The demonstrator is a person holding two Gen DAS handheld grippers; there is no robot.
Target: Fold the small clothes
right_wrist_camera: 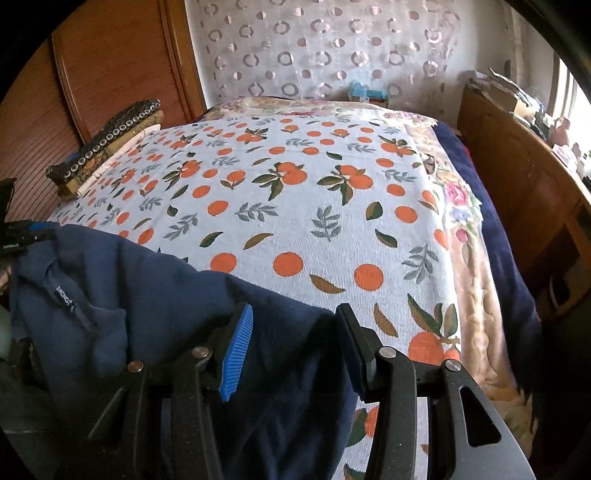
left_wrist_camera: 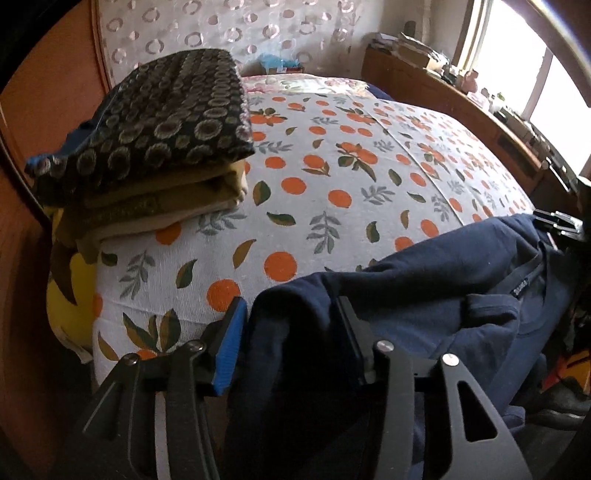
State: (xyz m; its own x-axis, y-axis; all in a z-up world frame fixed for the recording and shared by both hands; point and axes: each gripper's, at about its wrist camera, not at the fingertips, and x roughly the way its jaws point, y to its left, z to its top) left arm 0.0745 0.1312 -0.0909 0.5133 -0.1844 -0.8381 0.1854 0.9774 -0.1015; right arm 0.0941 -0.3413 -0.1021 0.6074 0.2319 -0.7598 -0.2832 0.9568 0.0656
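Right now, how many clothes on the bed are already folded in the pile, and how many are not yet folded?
Folded, in the pile: 4 that I can tell apart; the lower layers are hard to separate.
Unfolded: 1, the navy garment.
Total: 5

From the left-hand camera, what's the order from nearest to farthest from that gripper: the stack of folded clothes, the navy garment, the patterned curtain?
1. Navy garment: draped between the left gripper fingers, at the bed's near edge.
2. Stack of folded clothes: farther along the bed, at its left side.
3. Patterned curtain: behind the bed, at the far wall.
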